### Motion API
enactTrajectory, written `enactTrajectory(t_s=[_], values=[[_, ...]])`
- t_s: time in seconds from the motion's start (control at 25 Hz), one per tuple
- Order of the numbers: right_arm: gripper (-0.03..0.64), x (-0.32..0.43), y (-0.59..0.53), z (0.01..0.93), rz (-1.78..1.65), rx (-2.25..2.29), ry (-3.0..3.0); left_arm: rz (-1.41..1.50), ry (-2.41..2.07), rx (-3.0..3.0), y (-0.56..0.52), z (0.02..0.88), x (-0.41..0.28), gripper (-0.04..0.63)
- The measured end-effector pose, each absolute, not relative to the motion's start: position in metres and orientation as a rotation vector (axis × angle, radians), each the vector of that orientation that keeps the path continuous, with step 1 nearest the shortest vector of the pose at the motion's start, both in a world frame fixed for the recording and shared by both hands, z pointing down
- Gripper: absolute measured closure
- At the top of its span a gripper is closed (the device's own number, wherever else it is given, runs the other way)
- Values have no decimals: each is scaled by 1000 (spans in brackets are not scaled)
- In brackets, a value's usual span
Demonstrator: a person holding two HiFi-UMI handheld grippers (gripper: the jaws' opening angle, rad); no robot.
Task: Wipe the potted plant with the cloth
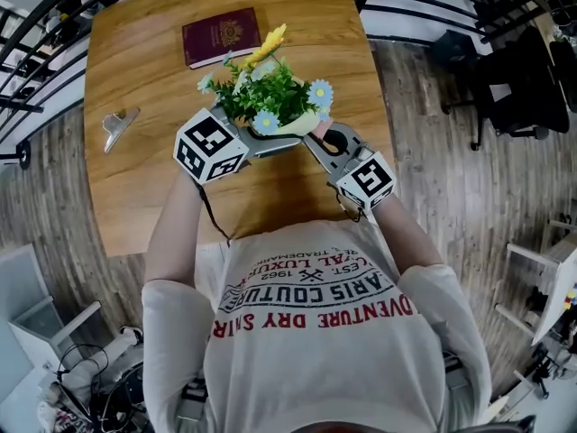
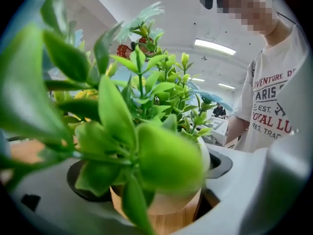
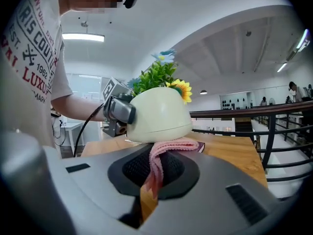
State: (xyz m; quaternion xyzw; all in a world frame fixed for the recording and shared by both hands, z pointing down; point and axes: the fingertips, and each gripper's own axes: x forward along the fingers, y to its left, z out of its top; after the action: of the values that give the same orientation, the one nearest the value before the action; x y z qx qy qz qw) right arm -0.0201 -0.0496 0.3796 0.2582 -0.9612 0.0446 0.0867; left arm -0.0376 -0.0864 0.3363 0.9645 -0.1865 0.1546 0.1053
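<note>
The potted plant [image 1: 269,97] has green leaves, blue and yellow flowers and a cream pot [image 3: 157,114]. It is tilted away from me over the wooden table [image 1: 144,70]. My left gripper [image 1: 257,141] is shut on the pot [image 2: 164,207], and leaves [image 2: 146,151] fill its view. My right gripper [image 1: 323,139] is shut on a pink cloth [image 3: 155,168]. The cloth's free end lies against the underside of the pot. The cloth [image 1: 321,130] shows as a small pink patch by the pot's right side.
A maroon booklet [image 1: 221,36] lies at the table's far side and a metal clip [image 1: 119,121] near its left edge. Black railings [image 1: 36,34] flank the table. A dark chair [image 1: 518,79] stands to the right on the wood floor.
</note>
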Motion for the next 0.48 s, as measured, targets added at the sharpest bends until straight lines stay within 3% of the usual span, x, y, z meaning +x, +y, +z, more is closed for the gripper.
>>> enactTrajectory(t_s=[0.48], values=[[581, 12, -65, 397, 247, 952, -2785, 435, -637, 2863, -80, 359, -48, 41]])
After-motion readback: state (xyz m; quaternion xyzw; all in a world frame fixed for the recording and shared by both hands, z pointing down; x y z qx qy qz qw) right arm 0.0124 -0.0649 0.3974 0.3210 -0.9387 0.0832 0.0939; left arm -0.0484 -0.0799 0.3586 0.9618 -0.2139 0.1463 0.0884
